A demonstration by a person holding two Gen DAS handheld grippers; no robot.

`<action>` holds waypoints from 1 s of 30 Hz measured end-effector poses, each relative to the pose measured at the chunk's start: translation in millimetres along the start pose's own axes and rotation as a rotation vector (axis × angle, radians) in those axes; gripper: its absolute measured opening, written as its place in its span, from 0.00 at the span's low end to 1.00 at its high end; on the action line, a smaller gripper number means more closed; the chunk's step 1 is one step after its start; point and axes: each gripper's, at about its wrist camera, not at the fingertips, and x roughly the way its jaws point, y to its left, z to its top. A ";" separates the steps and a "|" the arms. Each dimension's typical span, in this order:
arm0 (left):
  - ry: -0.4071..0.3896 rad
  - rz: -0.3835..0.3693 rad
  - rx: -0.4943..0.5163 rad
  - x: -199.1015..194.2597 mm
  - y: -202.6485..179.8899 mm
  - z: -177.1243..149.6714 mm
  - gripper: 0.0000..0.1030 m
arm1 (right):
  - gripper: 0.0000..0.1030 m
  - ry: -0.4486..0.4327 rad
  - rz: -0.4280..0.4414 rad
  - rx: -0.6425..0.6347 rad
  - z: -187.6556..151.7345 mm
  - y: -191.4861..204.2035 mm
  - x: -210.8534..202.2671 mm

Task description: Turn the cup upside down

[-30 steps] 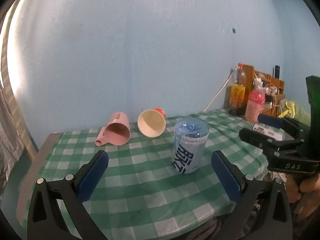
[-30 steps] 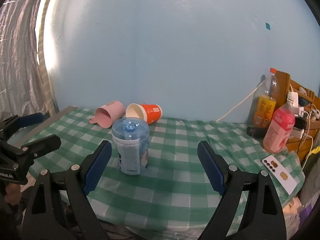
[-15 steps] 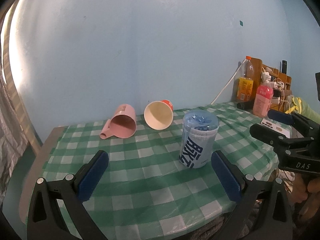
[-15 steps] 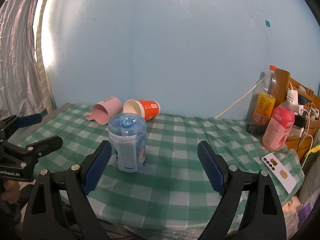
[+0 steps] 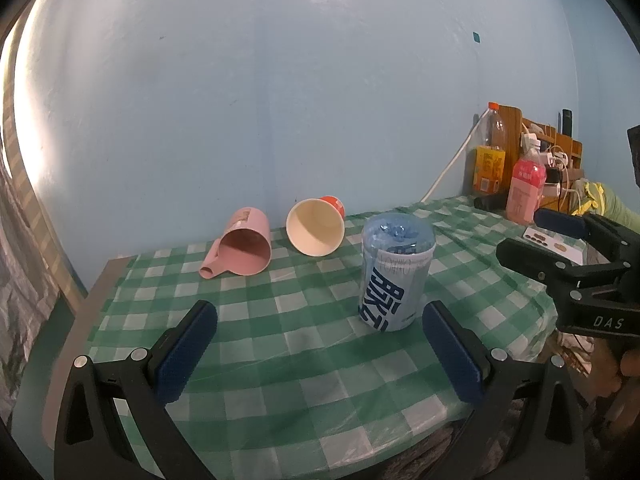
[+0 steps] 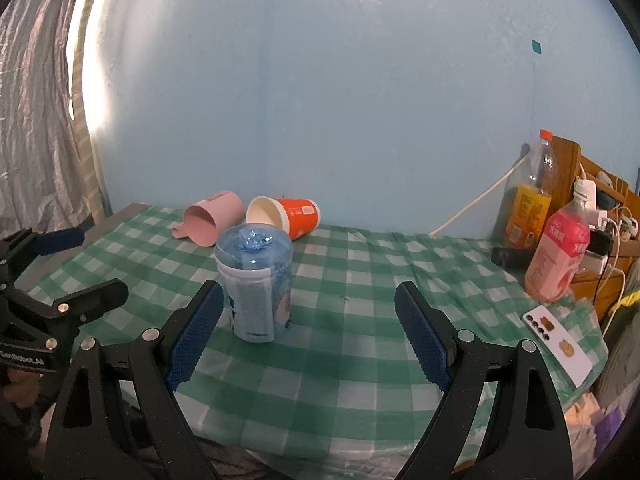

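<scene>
Left gripper [image 5: 320, 344]: jaws spread wide with nothing between them, low over the near part of the checked cloth [image 5: 280, 340].
Right gripper [image 6: 310, 332]: jaws likewise wide apart and empty; its left pad [image 6: 196, 336] overlaps the blue cup [image 6: 255, 282] in the picture, but contact cannot be told.
Blue cup [image 5: 396, 276]: stands base up on the cloth, ahead of both grippers, blue lettering on its white wrap.
Pink mug [image 5: 242, 244]: lies on its side near the wall, mouth toward the camera, handle against the cloth.
Orange paper cup [image 5: 316, 226]: on its side just beside the mug, also at the back.
Left view only: looks straight into the cream inside of the orange cup, and shows the right gripper [image 5: 560, 248] from the side at the table's right edge.
Right view only: shows the orange cup's [image 6: 286, 216] printed outer wall, the mug [image 6: 212, 218] and the left gripper [image 6: 60, 264] at the left edge.
Right end of table: an orange drink bottle [image 6: 530, 200], a pink drink bottle [image 6: 558, 252] and a white card [image 6: 558, 344].
</scene>
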 end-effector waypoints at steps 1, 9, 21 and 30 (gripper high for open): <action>0.000 0.000 0.001 0.0 -0.3 -0.2 1.00 | 0.84 0.001 0.002 -0.002 -0.3 -0.3 0.1; 0.001 0.002 0.003 -0.1 -0.6 -0.5 1.00 | 0.84 0.003 0.006 -0.007 -1.8 0.2 -0.5; 0.000 0.001 0.006 0.6 -0.6 -1.0 1.00 | 0.84 0.005 0.009 -0.010 -2.1 1.5 0.2; 0.002 -0.002 0.012 2.6 1.9 -3.4 1.00 | 0.84 0.007 0.010 -0.012 -2.4 2.6 1.1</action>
